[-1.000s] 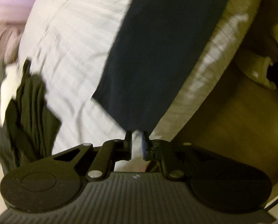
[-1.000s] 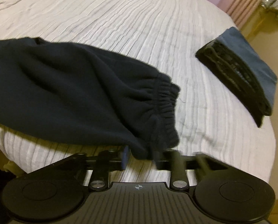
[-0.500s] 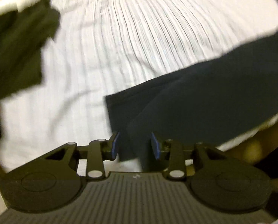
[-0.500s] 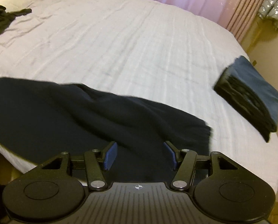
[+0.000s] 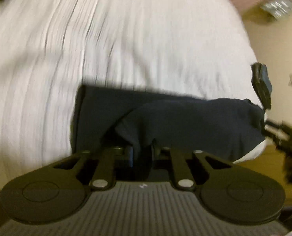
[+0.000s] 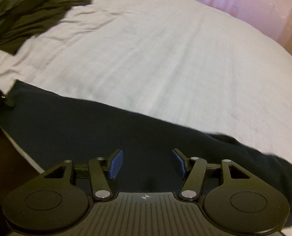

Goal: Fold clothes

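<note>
Dark trousers (image 6: 126,137) along near edge of white bed (image 6: 165,59); left gripper (image 5: 141,153) clamped on fold, right gripper (image 6: 146,164) apart above them; black pile (image 6: 18,19) far corner; pink curtain (image 6: 244,0) beyond.

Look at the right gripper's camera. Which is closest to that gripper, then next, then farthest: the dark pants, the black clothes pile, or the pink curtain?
1. Dark pants: directly beneath the open right gripper.
2. Black clothes pile: far left, across the bed.
3. Pink curtain: beyond the bed, top right.
</note>
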`<state>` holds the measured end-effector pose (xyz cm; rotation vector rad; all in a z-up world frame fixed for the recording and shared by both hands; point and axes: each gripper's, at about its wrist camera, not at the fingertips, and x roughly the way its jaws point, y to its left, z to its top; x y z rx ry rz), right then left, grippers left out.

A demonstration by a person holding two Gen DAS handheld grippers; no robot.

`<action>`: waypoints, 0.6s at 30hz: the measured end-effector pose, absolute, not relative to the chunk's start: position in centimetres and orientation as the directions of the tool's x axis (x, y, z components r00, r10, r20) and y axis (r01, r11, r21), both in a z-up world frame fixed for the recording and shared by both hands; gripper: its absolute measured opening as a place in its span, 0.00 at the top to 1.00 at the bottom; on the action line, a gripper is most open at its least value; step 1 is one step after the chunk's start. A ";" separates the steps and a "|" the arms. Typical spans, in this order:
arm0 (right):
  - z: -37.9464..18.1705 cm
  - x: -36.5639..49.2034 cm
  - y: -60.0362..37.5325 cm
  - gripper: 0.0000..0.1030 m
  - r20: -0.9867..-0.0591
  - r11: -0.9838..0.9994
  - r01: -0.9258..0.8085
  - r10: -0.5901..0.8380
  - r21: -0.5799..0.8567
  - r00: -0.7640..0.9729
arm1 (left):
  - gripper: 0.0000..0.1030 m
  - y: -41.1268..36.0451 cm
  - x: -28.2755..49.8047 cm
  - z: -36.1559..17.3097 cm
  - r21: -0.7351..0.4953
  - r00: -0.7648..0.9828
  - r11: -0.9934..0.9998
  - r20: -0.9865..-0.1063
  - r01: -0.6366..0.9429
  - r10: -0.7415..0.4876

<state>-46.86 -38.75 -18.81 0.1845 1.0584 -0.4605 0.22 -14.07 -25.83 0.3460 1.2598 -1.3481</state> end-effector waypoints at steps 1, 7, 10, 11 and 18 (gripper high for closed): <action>-18.8 -46.2 -38.6 0.44 -0.870 0.897 0.436 -0.271 -0.073 0.412 | 0.88 -13.6 -1.2 -23.5 -0.348 -0.178 0.189 -0.790 0.918 -0.586; -19.5 -43.8 -38.1 0.44 -0.882 0.909 0.410 -0.248 -0.069 0.400 | 0.83 -12.9 -3.1 -26.5 -0.269 -0.119 0.242 -0.859 0.932 -0.498; -19.9 -43.7 -37.9 0.44 -0.894 0.907 0.418 -0.231 -0.055 0.384 | 0.79 -13.1 -1.6 -28.2 -0.361 -0.169 0.349 -0.864 0.865 -0.474; -19.9 -43.8 -37.8 0.44 -0.897 0.906 0.420 -0.225 -0.049 0.381 | 0.79 -12.9 -0.9 -28.4 -0.406 -0.198 0.370 -0.850 0.836 -0.488; -20.6 -44.2 -36.9 0.44 -0.922 0.888 0.459 -0.191 -0.016 0.337 | 0.94 -12.5 2.7 -28.3 -0.522 -0.211 0.479 -0.801 0.706 -0.561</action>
